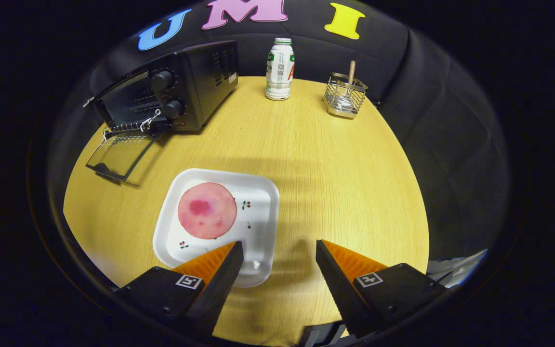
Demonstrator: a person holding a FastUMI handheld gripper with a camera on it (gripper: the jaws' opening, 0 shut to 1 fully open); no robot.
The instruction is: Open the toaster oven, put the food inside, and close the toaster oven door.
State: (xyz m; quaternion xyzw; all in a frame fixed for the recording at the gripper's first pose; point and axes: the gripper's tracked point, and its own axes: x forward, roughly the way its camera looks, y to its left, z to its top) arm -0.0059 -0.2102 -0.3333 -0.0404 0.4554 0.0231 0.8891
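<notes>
The gripper (280,248) fingers are spread apart and hold nothing above a wooden bench (335,173). Just ahead of the left finger, a round pink slice of food (206,210) lies on a white plate (263,212). Beyond, the black toaster oven (186,86) has its glass door (119,154) folded down flat.

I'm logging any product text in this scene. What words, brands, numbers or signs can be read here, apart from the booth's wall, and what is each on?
Nothing reads clearly.
White bottle with green cap: green and red print, a code square, too small to read.
Black toaster oven, door down: dial markings too blurred.
Open gripper, holding nothing: black-and-white square markers, no words.
White square plate under the pink round slice: cherry pictures, no text.
</notes>
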